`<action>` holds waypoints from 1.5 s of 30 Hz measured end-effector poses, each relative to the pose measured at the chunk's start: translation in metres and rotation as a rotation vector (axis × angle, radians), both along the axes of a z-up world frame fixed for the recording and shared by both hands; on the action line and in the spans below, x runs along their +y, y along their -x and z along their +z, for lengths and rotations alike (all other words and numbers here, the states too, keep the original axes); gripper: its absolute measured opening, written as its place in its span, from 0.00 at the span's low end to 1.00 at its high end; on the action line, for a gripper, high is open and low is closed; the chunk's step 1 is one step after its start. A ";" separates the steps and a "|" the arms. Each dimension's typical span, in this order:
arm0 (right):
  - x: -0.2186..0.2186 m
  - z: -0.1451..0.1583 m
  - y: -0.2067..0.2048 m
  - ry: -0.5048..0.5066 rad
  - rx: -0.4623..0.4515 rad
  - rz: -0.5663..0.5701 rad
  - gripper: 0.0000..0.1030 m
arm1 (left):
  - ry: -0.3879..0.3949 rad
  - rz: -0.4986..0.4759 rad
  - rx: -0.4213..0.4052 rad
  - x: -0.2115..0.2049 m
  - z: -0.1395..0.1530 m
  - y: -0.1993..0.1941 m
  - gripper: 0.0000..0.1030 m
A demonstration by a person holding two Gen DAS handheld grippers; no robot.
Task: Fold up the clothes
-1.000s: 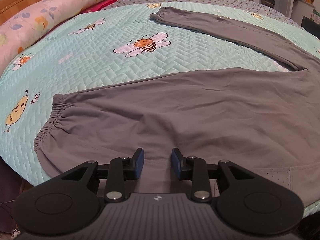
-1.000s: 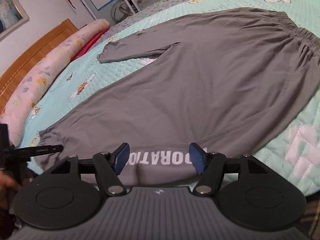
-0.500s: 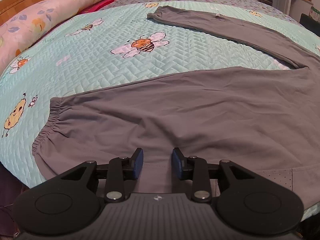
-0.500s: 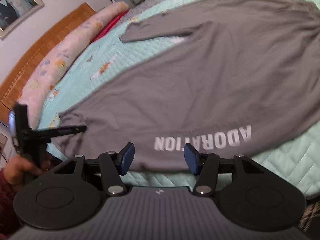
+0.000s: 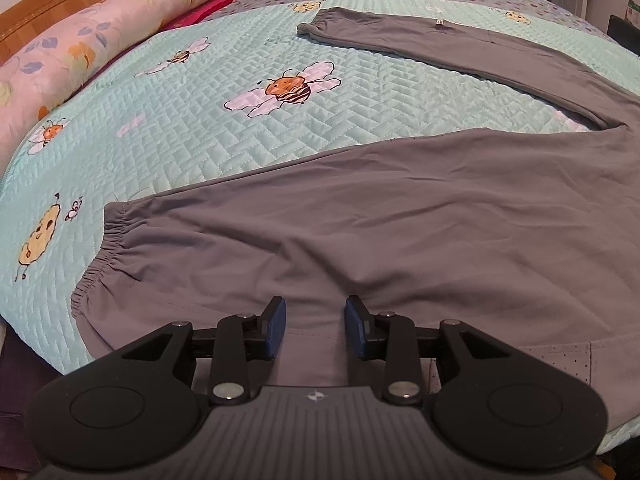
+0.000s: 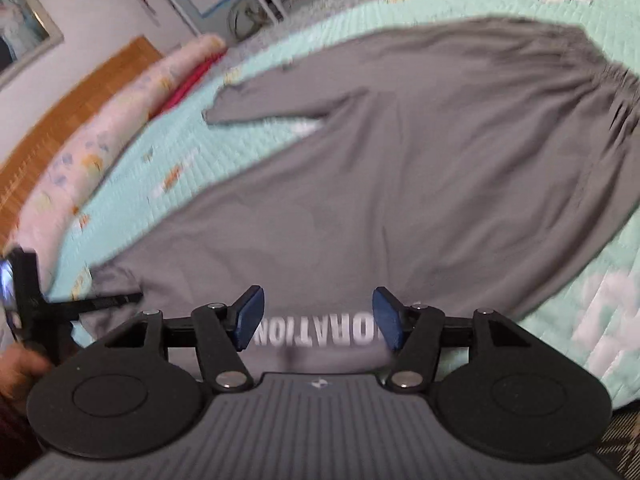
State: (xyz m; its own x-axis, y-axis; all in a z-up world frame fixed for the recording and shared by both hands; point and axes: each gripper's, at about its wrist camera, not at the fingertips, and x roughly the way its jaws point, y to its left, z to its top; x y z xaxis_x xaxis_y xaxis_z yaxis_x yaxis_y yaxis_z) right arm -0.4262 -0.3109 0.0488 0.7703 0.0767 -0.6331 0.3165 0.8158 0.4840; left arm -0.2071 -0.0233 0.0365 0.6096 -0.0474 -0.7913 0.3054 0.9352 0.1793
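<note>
Grey trousers (image 5: pixel 400 240) are spread flat on the bed (image 5: pixel 200 128), long axis from 9 to 3 o'clock. Left tongs (image 5: pixel 315 320), part open and empty, are poised over the near leg; right tongs (image 6: pixel 318 320), wider and empty, over the lettered hem edge.

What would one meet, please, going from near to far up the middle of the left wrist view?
Left tool → near leg of the grey trousers → bee print on the mint quilted bedspread → far grey trouser leg.

Right wrist view is motion-blurred. The trousers' (image 6: pixel 400 184) white lettering (image 6: pixel 316 334) is partly hidden behind the right gripper's fingers (image 6: pixel 386 322); the waistband is cut off at the right edge.
</note>
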 end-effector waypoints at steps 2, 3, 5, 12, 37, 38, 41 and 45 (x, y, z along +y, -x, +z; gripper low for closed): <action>-0.004 0.003 -0.002 0.046 0.000 -0.019 0.67 | -0.001 0.001 -0.001 0.000 0.000 0.000 0.35; -0.004 -0.003 -0.006 0.056 0.030 -0.025 0.73 | 0.002 0.004 0.001 0.001 0.001 0.000 0.35; -0.005 -0.016 -0.008 0.060 0.091 -0.022 0.74 | 0.003 0.006 0.004 0.001 0.004 0.001 0.35; -0.003 -0.005 0.001 0.068 0.133 -0.033 0.74 | -0.002 -0.075 -0.079 -0.021 0.031 0.030 0.35; -0.058 -0.018 -0.020 0.271 0.167 -0.104 0.78 | 0.063 -0.345 0.079 -0.165 -0.002 0.028 0.46; -0.060 -0.018 -0.019 0.262 0.160 -0.105 0.78 | 0.070 -0.342 0.081 -0.165 0.001 0.028 0.46; -0.065 -0.019 -0.017 0.234 0.139 -0.110 0.78 | 0.101 -0.337 0.076 -0.165 0.011 0.025 0.46; -0.071 -0.019 -0.014 0.197 0.112 -0.115 0.78 | 0.088 -0.359 0.021 -0.175 0.019 0.023 0.47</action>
